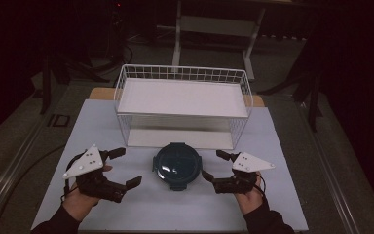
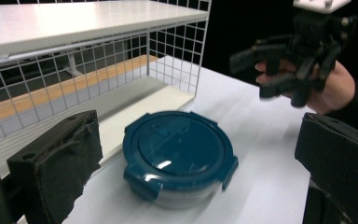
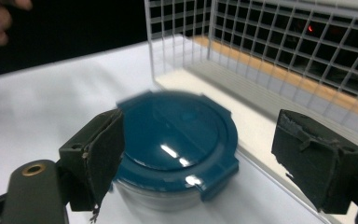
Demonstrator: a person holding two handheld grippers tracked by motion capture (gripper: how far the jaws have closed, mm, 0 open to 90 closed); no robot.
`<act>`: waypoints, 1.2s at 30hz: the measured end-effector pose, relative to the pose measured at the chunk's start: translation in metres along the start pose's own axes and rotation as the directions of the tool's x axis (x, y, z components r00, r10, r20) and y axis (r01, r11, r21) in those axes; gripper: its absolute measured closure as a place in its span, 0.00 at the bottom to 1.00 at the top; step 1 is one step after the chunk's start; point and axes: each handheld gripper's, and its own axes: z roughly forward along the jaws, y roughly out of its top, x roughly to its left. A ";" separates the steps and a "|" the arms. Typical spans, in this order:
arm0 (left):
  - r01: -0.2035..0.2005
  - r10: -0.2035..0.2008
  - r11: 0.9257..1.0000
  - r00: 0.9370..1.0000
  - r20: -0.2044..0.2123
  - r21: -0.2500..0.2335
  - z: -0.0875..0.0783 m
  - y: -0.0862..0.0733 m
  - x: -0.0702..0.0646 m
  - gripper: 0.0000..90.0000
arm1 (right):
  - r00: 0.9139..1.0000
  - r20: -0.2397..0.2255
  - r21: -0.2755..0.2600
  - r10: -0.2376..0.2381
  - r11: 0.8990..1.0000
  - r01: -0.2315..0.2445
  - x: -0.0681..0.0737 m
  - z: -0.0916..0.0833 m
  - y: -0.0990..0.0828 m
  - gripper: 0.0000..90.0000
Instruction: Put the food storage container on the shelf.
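Note:
A round container [image 1: 177, 165] with a dark teal clip-on lid stands on the white table [image 1: 92, 126], just in front of the wire rack. My left gripper [image 1: 126, 166] is open to the left of it, apart from it, jaws pointing at it. My right gripper [image 1: 214, 165] is open to the right of it, also close but not touching. In the left gripper view the container [image 2: 179, 151] lies beyond the wide-spread pads [image 2: 58, 163], with the right gripper [image 2: 279, 70] raised behind. In the right gripper view the container [image 3: 177, 140] shows between and beyond the separated pads [image 3: 312, 154].
A white wire rack [image 1: 182, 97] with a flat white shelf on top stands behind the container, its lower level open toward me. A wooden strip runs along the table's far edge. Dark floor and stands surround the table.

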 end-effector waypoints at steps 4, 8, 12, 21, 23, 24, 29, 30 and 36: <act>0.036 -0.036 0.998 0.999 0.013 0.046 0.015 0.008 0.004 0.00 | 0.999 0.031 0.049 0.027 0.998 -0.028 -0.002 0.004 -0.002 0.16; 0.059 -0.060 0.994 0.998 0.006 0.095 0.033 0.009 0.011 0.00 | 0.998 0.033 0.024 0.046 0.999 -0.047 -0.006 0.004 -0.003 0.16; 0.100 -0.104 0.984 0.995 0.014 0.145 0.050 0.004 0.020 0.00 | 0.999 0.020 -0.012 0.047 0.999 -0.047 -0.007 0.001 -0.001 0.14; 0.312 -0.312 0.927 0.950 -0.036 0.206 0.075 -0.010 0.048 0.00 | 0.994 0.056 0.015 0.090 0.996 -0.091 -0.008 0.006 0.001 0.11; 0.363 -0.363 0.905 0.931 -0.045 0.220 0.078 -0.013 0.054 0.00 | 0.992 0.044 0.014 0.120 0.993 -0.121 -0.010 0.008 0.000 0.11; 0.391 -0.395 0.890 0.918 -0.031 0.236 0.080 -0.015 0.058 0.00 | 0.991 0.056 0.013 0.122 0.992 -0.123 -0.010 0.009 0.000 0.11; 0.466 -0.466 0.833 0.882 -0.075 0.297 0.089 -0.023 0.066 0.00 | 0.989 0.041 0.027 0.143 0.989 -0.144 -0.009 0.010 -0.002 0.11; 0.468 -0.467 0.826 0.880 -0.085 0.313 0.091 -0.024 0.066 0.00 | 0.989 0.047 0.026 0.139 0.990 -0.141 -0.008 0.010 -0.002 0.11; 0.563 -0.553 0.740 0.821 -0.143 0.368 0.100 -0.033 0.069 0.00 | 0.989 0.029 0.043 0.148 0.988 -0.149 -0.005 0.011 -0.004 0.11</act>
